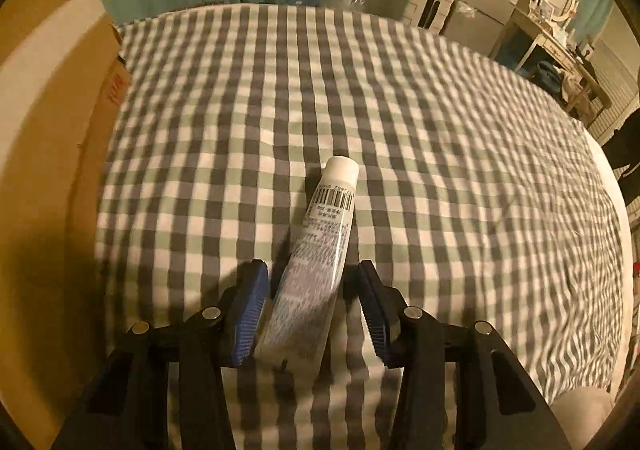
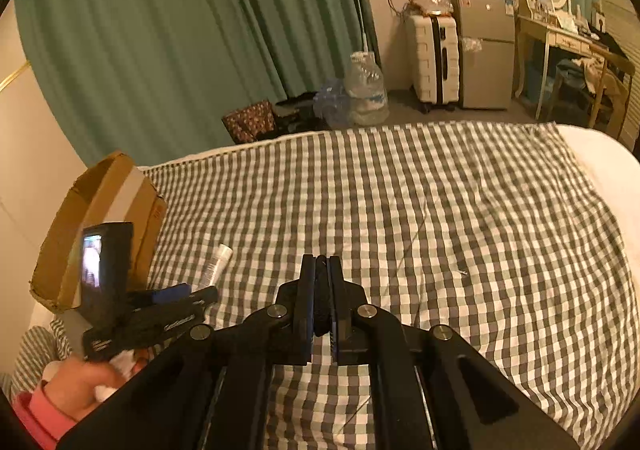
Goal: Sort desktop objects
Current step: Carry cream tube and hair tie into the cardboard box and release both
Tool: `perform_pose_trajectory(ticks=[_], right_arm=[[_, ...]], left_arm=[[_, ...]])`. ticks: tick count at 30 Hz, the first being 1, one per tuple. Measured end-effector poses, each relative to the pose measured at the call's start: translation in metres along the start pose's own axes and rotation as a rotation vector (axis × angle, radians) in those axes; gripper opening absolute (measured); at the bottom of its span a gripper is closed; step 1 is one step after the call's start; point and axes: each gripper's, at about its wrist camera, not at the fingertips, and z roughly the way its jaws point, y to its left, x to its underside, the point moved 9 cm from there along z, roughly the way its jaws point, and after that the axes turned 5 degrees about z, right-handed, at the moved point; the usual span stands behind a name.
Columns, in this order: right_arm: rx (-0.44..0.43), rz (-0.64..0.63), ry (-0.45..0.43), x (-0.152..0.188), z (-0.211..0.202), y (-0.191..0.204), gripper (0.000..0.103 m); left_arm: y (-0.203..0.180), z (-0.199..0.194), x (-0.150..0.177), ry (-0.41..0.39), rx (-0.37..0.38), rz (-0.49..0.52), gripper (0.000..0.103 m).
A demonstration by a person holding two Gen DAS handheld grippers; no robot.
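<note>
Cardboard box [image 2: 100, 226], inside hidden; left tool [image 1: 316, 302] released round tube [image 1: 316, 250]; right tool [image 2: 321, 290] clenched.

Tube [image 1: 316, 250] print too blurred for me to read; its tail hidden between left gripper [image 1: 316, 310] pads. Cardboard box [image 1: 48, 130] cut off at 9 o'clock.
</note>
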Motion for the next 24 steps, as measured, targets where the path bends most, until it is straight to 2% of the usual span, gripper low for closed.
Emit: perform_pose_trajectory(ticks=[1,3,5,8,10,12,15,20,24], right_arm=[[0.002,0.006,0.005,0.000,0.004,-0.002,0.005],[0.003,0.012,0.013,-0.001,0.008,-0.005,0.005],[0.006,0.009,0.019,-0.001,0.009,-0.003,0.005],[0.010,-0.007,0.016,-0.003,0.006,0.008,0.005],[0.012,-0.036,0.005,-0.004,-0.002,0.024,0.005],[-0.001,-0.062,-0.009,-0.007,-0.011,0.040,0.005],[-0.047,-0.101,-0.041,-0.013,-0.030,0.077,0.005],[-0.103,-0.183,-0.096,-0.019,-0.061,0.145,0.005],[-0.139,-0.225,-0.110,-0.020,-0.077,0.188,0.005]], left_arm=[[-0.001,0.000,-0.001,-0.011,-0.002,0.014,0.029],[-0.005,-0.001,-0.002,-0.015,0.014,0.052,0.026],[-0.003,-0.008,-0.001,-0.005,0.013,0.041,0.026],[-0.004,-0.042,-0.013,-0.086,0.050,0.013,0.023],[-0.004,-0.072,-0.020,-0.139,0.051,0.022,0.014],[0.001,-0.107,-0.028,-0.198,0.035,0.025,0.014],[0.010,-0.154,-0.044,-0.272,0.070,0.017,0.014],[0.035,-0.200,-0.050,-0.337,0.069,0.018,0.013],[0.070,-0.245,-0.061,-0.415,0.026,-0.020,0.013]])
